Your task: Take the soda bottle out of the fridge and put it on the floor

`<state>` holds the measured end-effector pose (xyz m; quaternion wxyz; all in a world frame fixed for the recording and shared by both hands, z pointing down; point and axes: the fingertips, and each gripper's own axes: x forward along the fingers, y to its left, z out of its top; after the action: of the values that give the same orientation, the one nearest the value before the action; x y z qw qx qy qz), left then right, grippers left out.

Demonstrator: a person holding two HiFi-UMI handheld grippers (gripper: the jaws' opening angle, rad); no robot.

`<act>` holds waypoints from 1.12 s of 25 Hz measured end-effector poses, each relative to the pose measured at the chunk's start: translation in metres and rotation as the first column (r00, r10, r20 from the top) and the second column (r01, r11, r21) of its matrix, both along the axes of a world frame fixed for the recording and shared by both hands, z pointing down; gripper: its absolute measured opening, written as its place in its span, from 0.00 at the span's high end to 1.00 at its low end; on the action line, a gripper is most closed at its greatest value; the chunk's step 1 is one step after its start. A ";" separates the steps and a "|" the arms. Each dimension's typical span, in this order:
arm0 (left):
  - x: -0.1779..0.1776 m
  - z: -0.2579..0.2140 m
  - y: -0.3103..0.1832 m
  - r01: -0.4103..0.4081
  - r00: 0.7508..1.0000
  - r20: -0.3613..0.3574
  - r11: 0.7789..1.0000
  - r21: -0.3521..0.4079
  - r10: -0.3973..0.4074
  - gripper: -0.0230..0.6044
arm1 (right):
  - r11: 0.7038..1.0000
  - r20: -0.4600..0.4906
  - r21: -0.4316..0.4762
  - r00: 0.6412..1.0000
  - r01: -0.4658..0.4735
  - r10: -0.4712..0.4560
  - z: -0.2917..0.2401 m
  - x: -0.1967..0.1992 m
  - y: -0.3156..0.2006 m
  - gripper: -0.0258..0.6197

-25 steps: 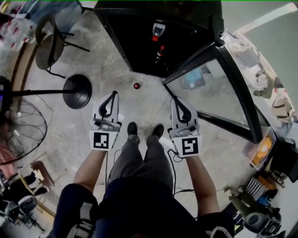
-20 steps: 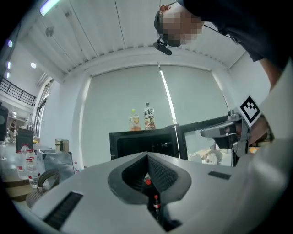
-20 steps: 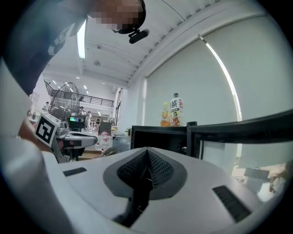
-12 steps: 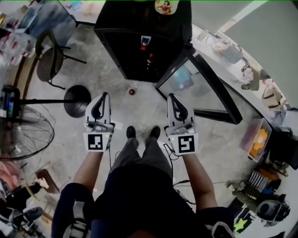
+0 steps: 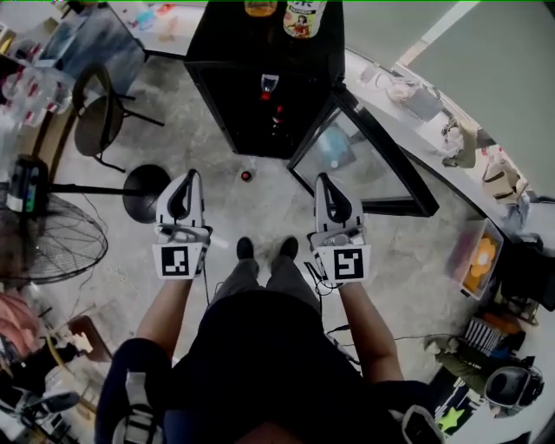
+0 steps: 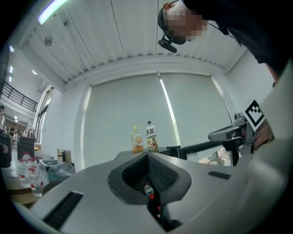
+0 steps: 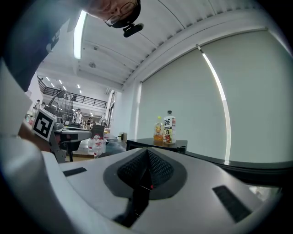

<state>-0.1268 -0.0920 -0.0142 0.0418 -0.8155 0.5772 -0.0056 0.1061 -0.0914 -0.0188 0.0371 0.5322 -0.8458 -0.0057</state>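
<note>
- Soda bottle (image 5: 270, 85), clear plastic with a red cap: inside the black fridge (image 5: 221, 52), in its dark open front. Also glimpsed through the gap behind the left jaws, in the left gripper view.
- Second red-marked bottle (image 5: 277, 113) just below it in the fridge; kind unclear.
- Fridge's glass door (image 5: 364, 165) is swung wide open to the right.
- On the fridge top: two labelled drink bottles, one tall with a white label (image 5: 303, 17), one orange-yellow (image 5: 260, 7), side by side.
- Small red cap (image 5: 246, 176) on the grey concrete floor (image 5: 260, 208), just in front of the fridge.
- Left gripper (image 5: 192, 176): short of the fridge, pointing at it, jaws pressed together, nothing between.
- Right gripper (image 5: 320, 179): beside the door's lower edge, jaws likewise together, empty.
</note>
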 end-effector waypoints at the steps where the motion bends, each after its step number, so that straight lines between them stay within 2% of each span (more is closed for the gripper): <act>1: 0.000 -0.003 0.002 -0.001 1.000 -0.001 1.000 0.004 0.001 0.93 | 1.000 0.002 -0.001 1.000 -0.002 0.002 -0.002 0.000 0.002 0.93; 5: 0.005 -0.011 0.008 -0.013 1.000 0.008 0.999 0.032 0.013 0.93 | 1.000 -0.009 0.004 1.000 -0.012 0.012 -0.008 0.004 0.005 0.93; 10: 0.006 -0.019 0.018 0.004 1.000 -0.002 1.000 0.027 -0.004 0.93 | 1.000 -0.041 0.009 0.999 -0.014 0.015 -0.017 0.006 0.012 0.93; 21: 0.012 -0.032 0.022 0.008 1.000 0.004 0.999 0.050 -0.008 0.93 | 1.000 -0.048 0.009 0.999 -0.001 0.001 -0.027 0.005 0.012 0.93; 28: 0.009 -0.037 0.027 0.012 1.000 -0.002 0.998 0.061 -0.012 0.93 | 0.999 -0.043 0.044 0.999 0.001 0.001 -0.034 0.001 0.012 0.93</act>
<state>-0.1173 -0.0649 -0.0507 0.0661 -0.8105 0.5819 0.0124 0.1073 -0.0798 -0.0524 0.0437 0.5328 -0.8444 -0.0359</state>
